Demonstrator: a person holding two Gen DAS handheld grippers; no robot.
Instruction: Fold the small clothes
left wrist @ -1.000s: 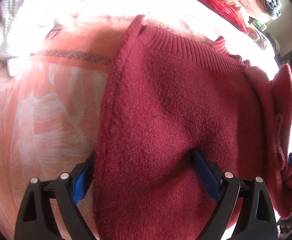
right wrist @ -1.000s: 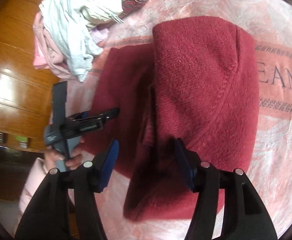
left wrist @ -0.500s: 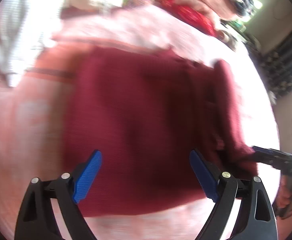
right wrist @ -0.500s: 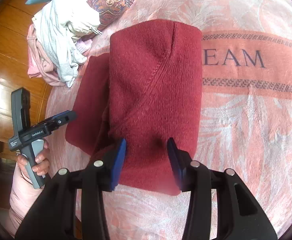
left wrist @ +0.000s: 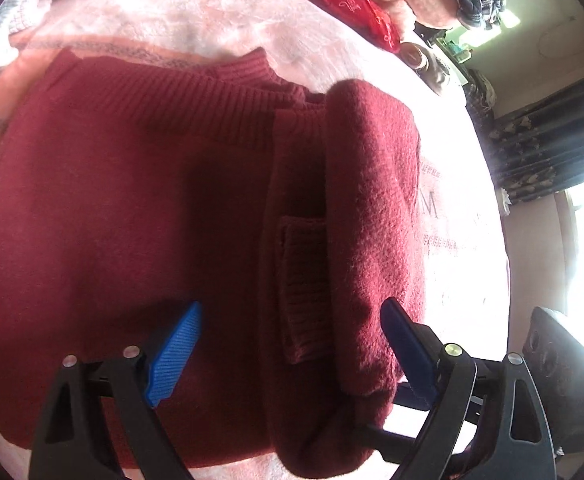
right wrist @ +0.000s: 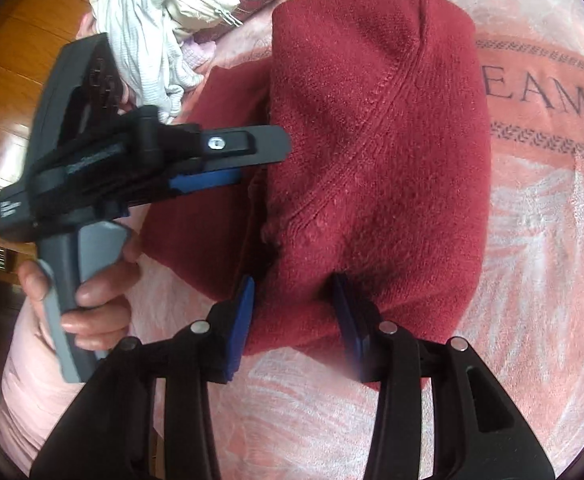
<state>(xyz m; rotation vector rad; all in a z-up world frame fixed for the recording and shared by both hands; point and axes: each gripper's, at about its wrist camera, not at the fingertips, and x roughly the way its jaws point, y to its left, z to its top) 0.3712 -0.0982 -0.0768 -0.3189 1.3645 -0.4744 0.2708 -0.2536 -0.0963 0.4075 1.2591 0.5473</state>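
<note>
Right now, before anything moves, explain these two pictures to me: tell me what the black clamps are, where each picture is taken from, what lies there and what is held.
There is no robot here. A person holds a hand-operated clamp in each hand, each with two blue-tipped fingers and a wide-angle camera looking along them. One picture comes from the left gripper, the other from the right gripper, which also sees the person's left hand on its handle. A half-folded red sweater lies on a pink blanket, with a pile of clothes beyond it. The right gripper has the sweater's near edge between its fingers, which are opening. The left gripper is open above the sweater, holding nothing.
</note>
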